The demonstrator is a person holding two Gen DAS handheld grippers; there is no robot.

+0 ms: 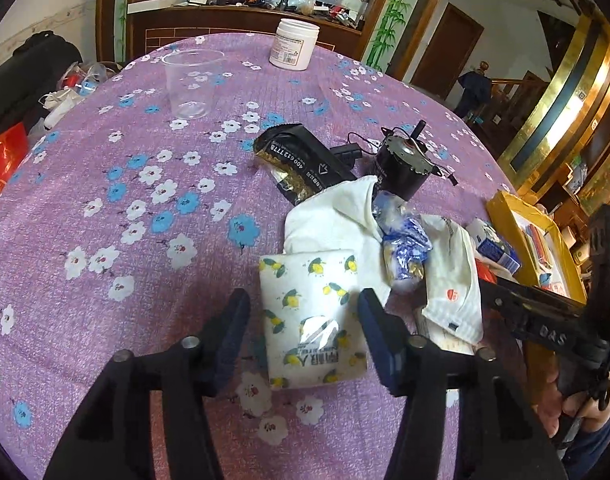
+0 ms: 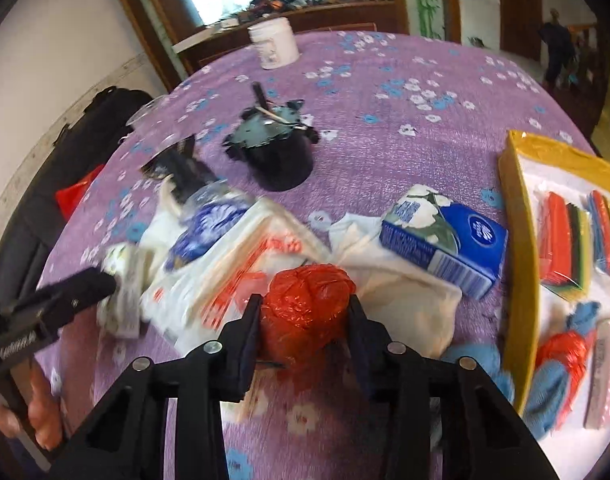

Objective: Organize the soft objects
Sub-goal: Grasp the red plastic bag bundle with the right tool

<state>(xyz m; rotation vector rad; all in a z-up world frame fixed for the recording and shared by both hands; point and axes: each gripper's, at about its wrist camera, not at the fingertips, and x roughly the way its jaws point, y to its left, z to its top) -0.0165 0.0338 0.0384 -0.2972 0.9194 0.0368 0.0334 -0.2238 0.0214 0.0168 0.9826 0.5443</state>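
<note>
My left gripper (image 1: 305, 304) is open around a lemon-print tissue pack (image 1: 311, 320) lying on the purple flowered tablecloth (image 1: 145, 208); the pads stand just beside its two sides. My right gripper (image 2: 305, 308) is shut on a red plastic bag bundle (image 2: 305, 304), held above the cloth. Around it lie a white cloth (image 2: 405, 300), a white bag with red print (image 2: 233, 264), a blue-white packet (image 2: 209, 228) and a blue tissue box (image 2: 449, 240). The white cloth (image 1: 329, 216) also shows in the left wrist view.
A yellow-rimmed tray (image 2: 521, 240) at the right holds coloured packs and a blue-red soft item. A black motor (image 1: 405, 164), a black packet (image 1: 305, 164), a clear cup (image 1: 191, 84) and a white jar (image 1: 293, 44) stand farther back.
</note>
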